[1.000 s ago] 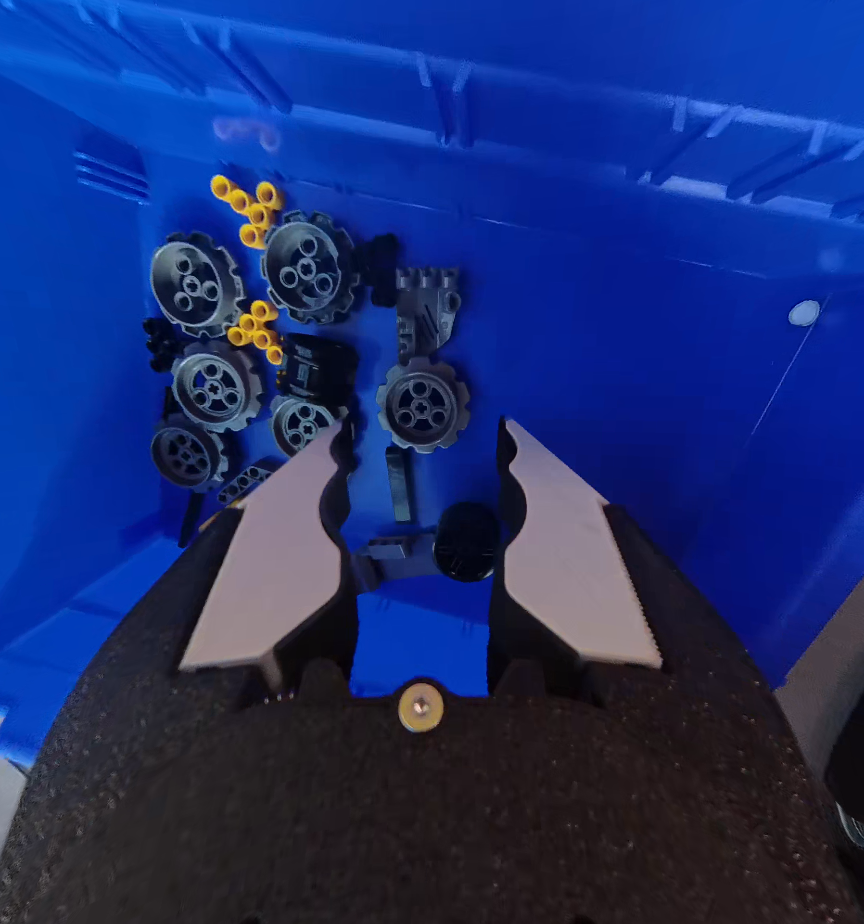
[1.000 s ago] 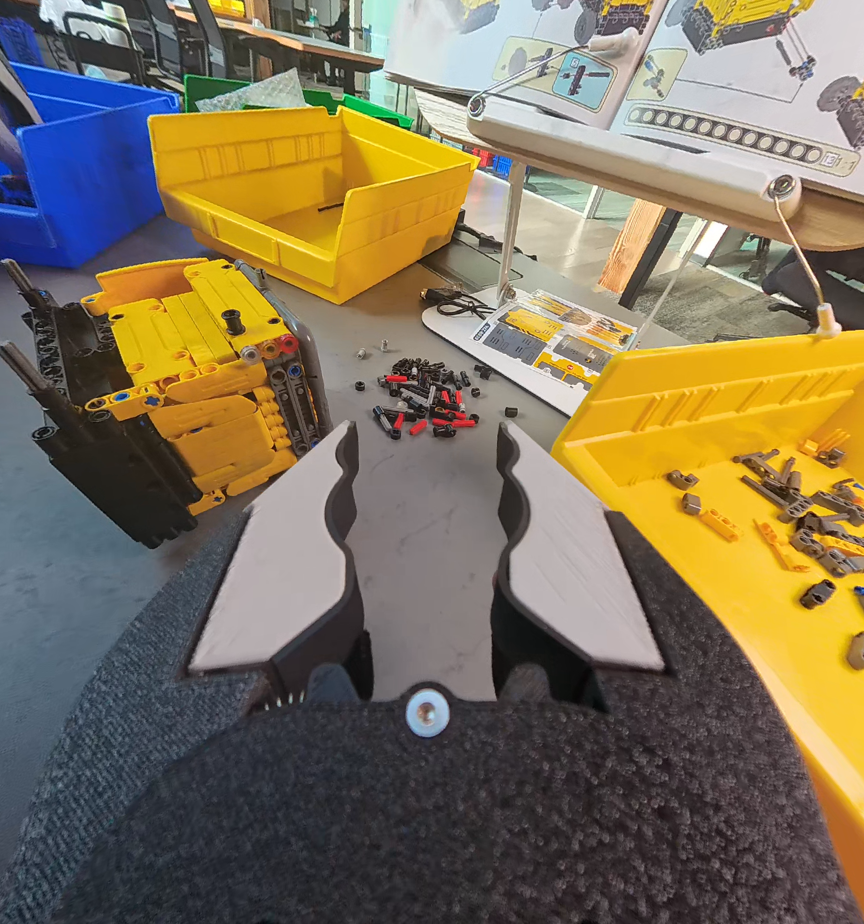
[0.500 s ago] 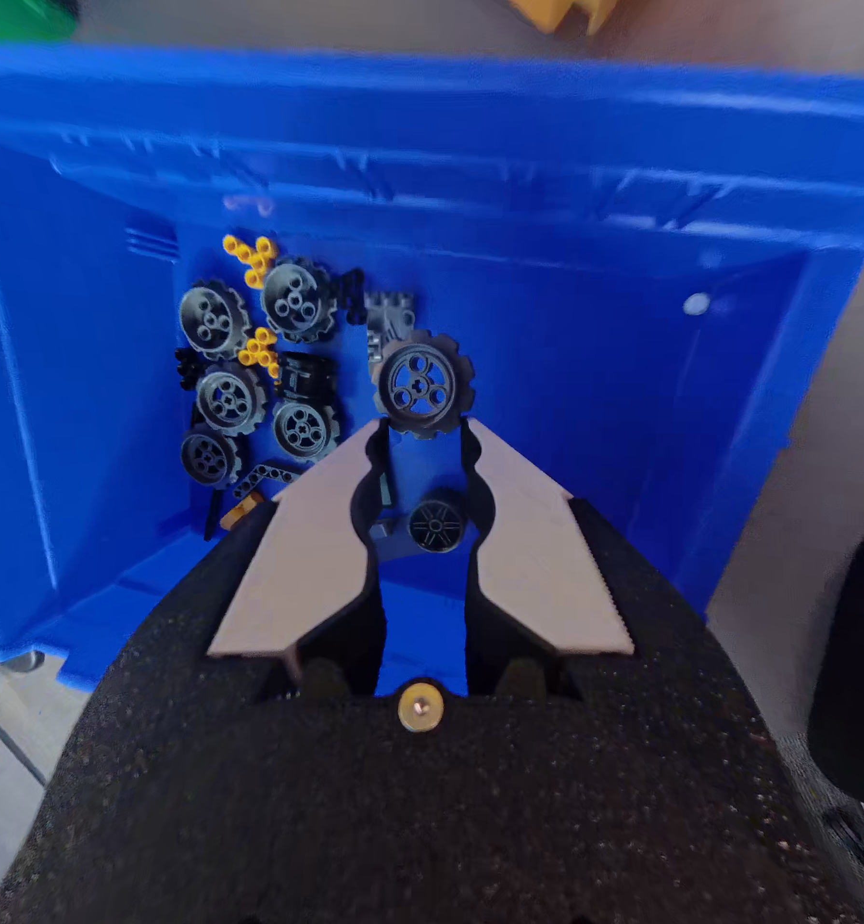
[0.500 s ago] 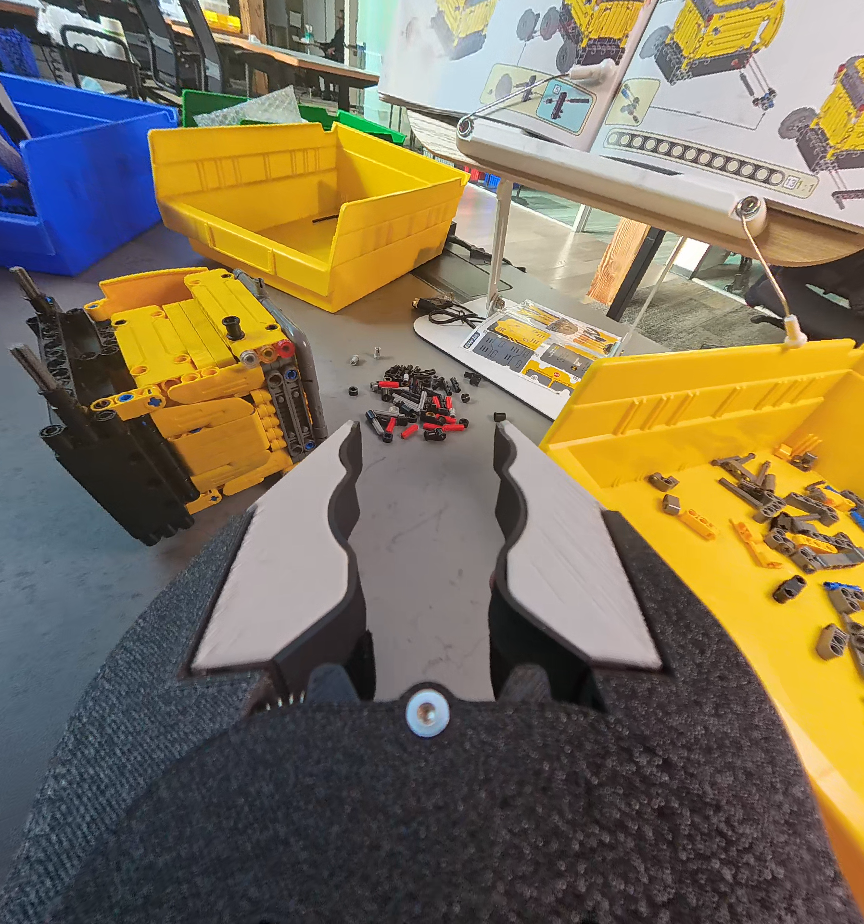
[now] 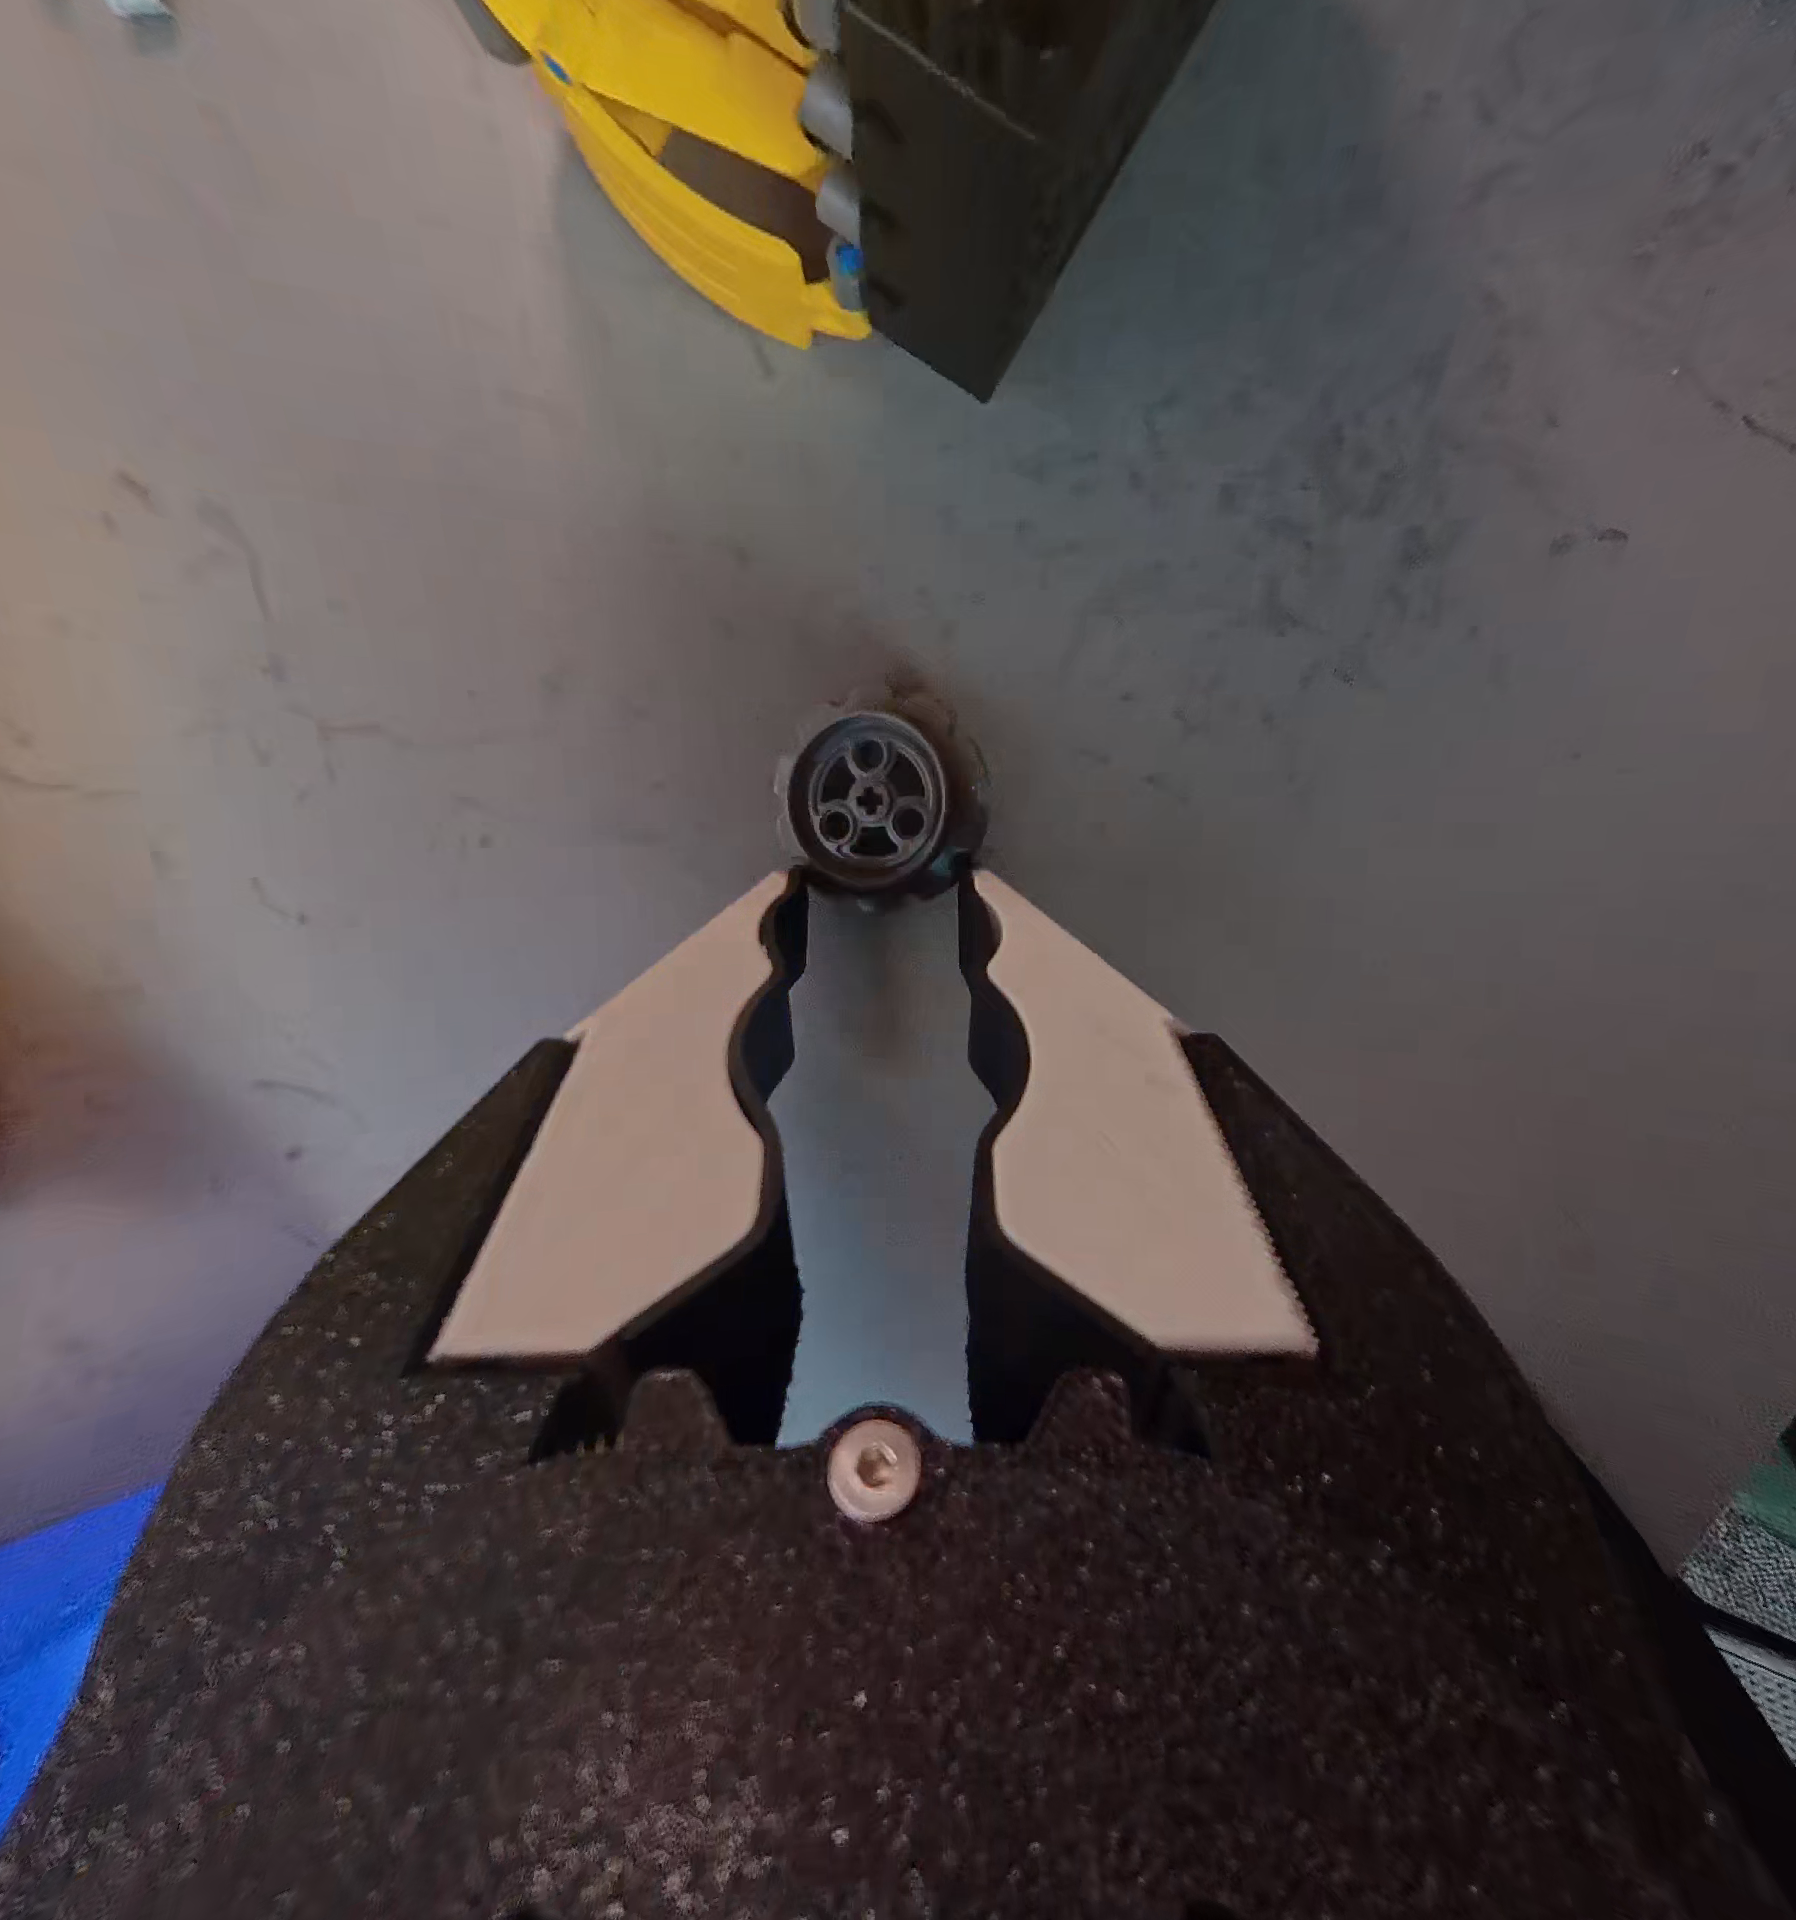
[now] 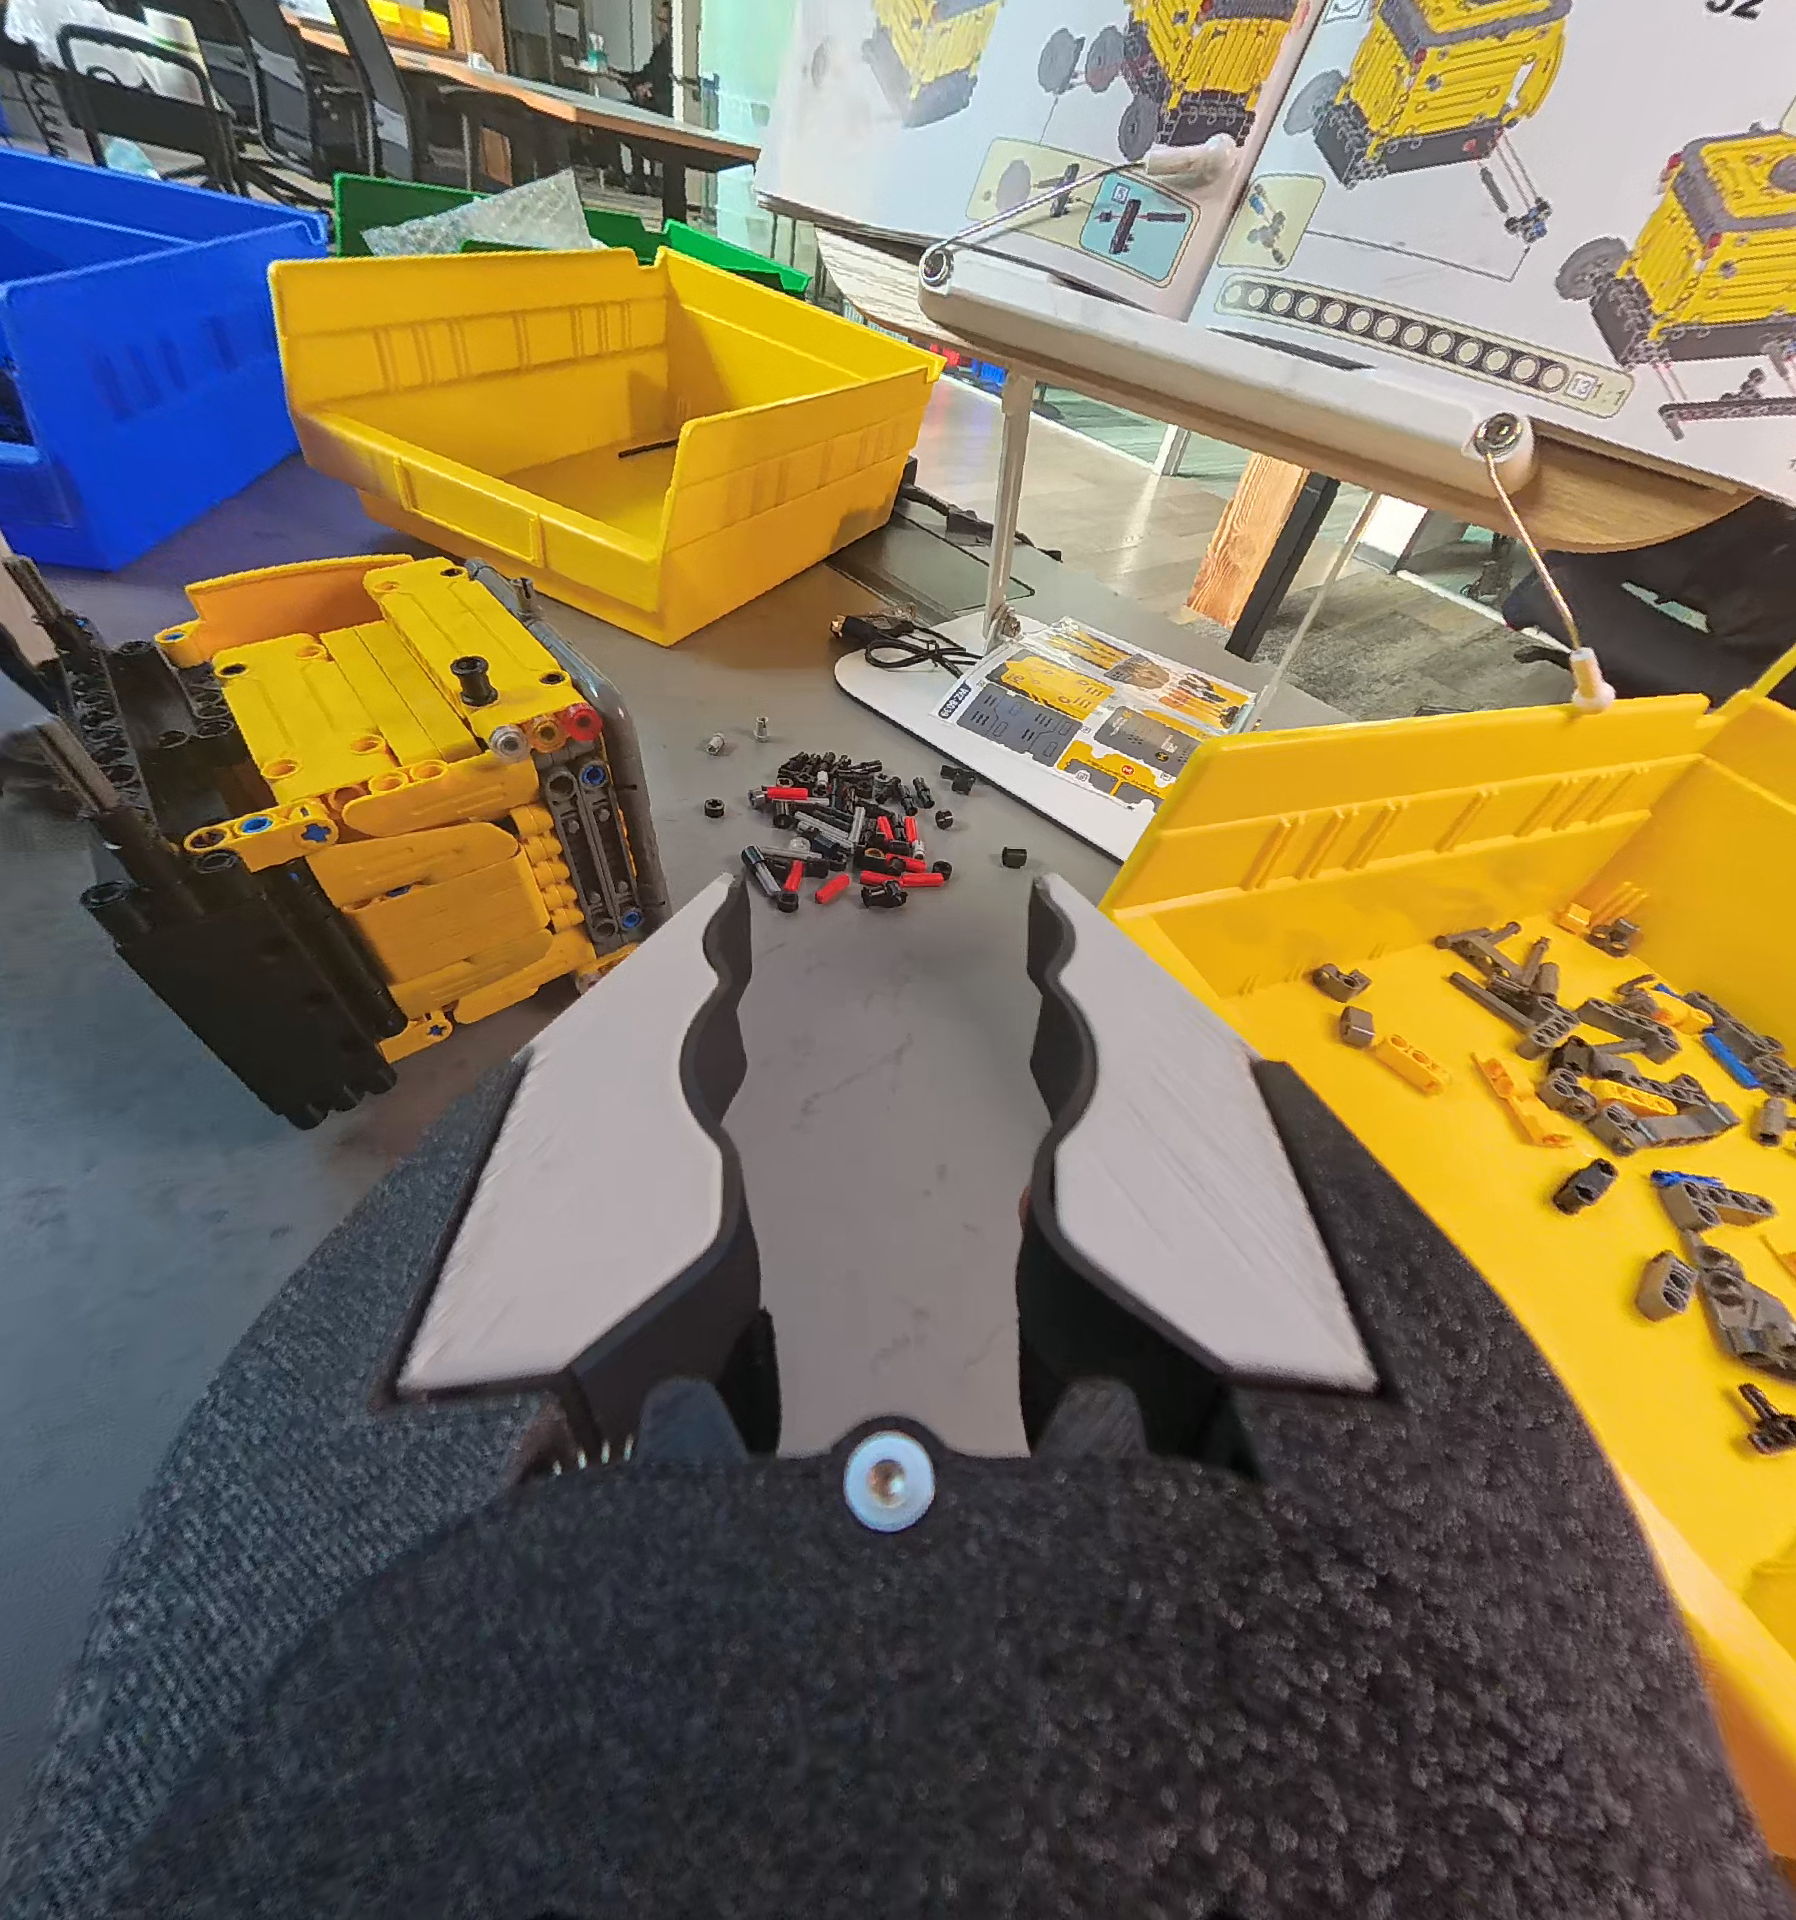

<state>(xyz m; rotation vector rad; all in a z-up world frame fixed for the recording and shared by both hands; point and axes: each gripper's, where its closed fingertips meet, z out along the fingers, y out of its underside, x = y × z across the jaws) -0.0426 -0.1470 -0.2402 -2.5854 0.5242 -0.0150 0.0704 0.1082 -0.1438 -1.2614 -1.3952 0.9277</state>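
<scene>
My left gripper is shut on a small dark grey toothed wheel, held by its rim at the fingertips above the grey table. A yellow and black brick-built block lies ahead of it at the top of the left wrist view. The same block shows at the left of the right wrist view. My right gripper is open and empty, low over the table, with a small heap of black, red and grey pins just beyond its fingertips.
A yellow bin with several grey and orange parts stands at the right. An empty yellow bin and a blue bin stand at the back left. An instruction booklet on a stand rises at the back right. A blue bin corner shows bottom left. The grippers' ends are close to 30 cm from one another.
My left gripper closed on the toothed wheel inside the blue bin, lifted it out and carried it over the table towards the block. My right gripper has barely moved.
</scene>
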